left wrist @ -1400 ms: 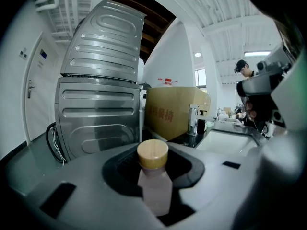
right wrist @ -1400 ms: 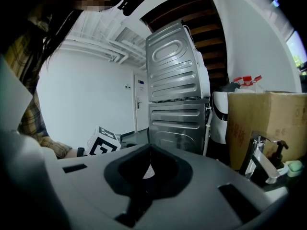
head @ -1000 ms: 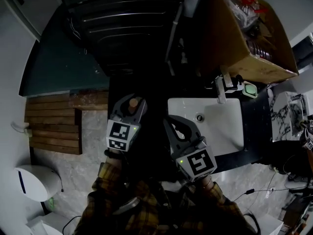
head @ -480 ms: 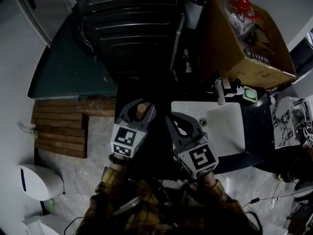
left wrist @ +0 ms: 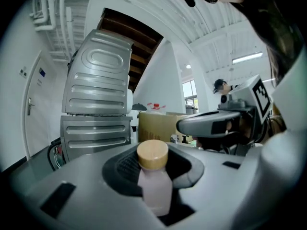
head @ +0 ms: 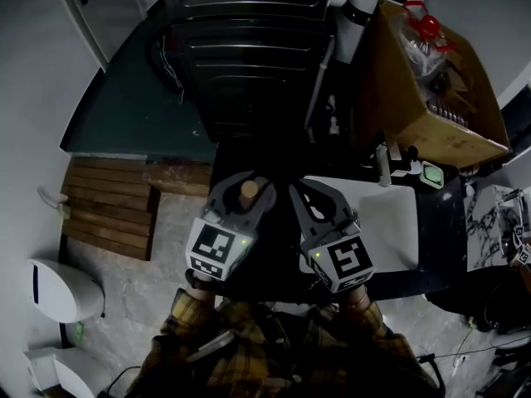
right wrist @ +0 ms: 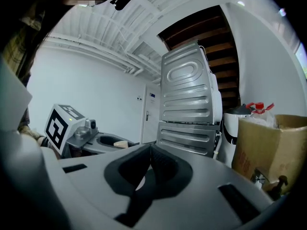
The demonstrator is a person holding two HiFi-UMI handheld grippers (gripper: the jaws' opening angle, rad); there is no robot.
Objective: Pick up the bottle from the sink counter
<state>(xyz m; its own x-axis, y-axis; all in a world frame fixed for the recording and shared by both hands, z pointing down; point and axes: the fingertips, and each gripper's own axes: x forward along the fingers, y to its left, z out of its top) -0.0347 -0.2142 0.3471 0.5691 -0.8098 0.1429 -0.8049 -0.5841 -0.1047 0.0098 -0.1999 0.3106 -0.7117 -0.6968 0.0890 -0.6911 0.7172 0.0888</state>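
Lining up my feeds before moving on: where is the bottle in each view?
Head view: bottle, just left of centre, in the left gripper.
Left gripper view: lower centre, between the jaws.
Right gripper view: only its cap, lower left.
Shared landmark: the ribbed grey appliance.

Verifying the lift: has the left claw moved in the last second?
Yes: the left claw, shut on the bottle, looks bigger against the wooden slats, so it probably rose toward the camera.

Bathroom-laundry corner: sink [head: 392,226], toilet [head: 54,288], washing machine [head: 241,56].
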